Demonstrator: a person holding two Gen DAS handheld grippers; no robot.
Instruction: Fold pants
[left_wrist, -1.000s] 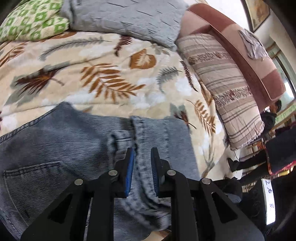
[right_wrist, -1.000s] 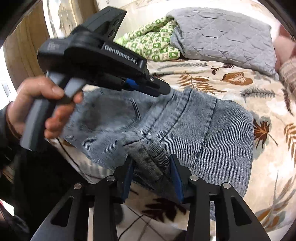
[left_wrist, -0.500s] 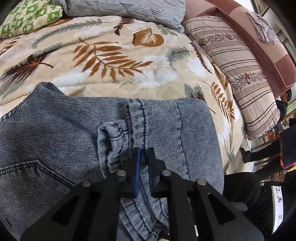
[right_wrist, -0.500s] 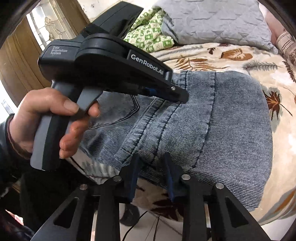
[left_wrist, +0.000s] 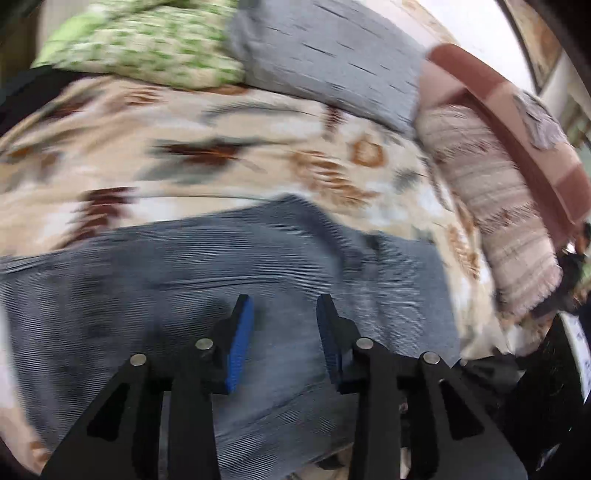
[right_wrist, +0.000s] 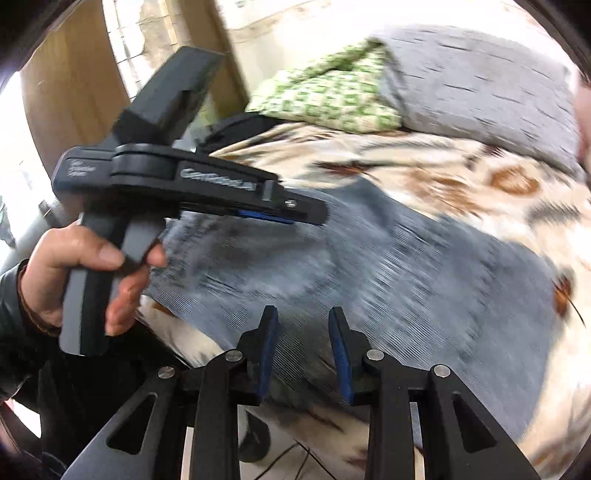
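Folded grey-blue jeans (left_wrist: 258, 266) lie on a leaf-print bedspread (left_wrist: 221, 177), blurred by motion. My left gripper (left_wrist: 282, 301) hovers over the jeans with its jaws opening; the fabric lies flat below the gap and the blue pads (left_wrist: 240, 339) press on nothing. From the right wrist view, a hand (right_wrist: 85, 266) holds that left gripper (right_wrist: 310, 218) over the far left part of the jeans (right_wrist: 424, 280). My right gripper (right_wrist: 303, 312) is above the jeans' near edge. Its jaws are opening too, and nothing is pinched between them.
A green patterned pillow (left_wrist: 147, 48) and a grey quilted pillow (left_wrist: 332, 55) lie at the head of the bed. A striped pillow (left_wrist: 498, 221) leans against a brown headboard (left_wrist: 517, 122) on the right. A wooden door (right_wrist: 74, 92) stands behind the left hand. The floor is below the bed's near edge.
Both grippers let go of the bunched waistband and their jaws spread. The left gripper swung quickly sideways over the jeans. The denim now lies flatter.
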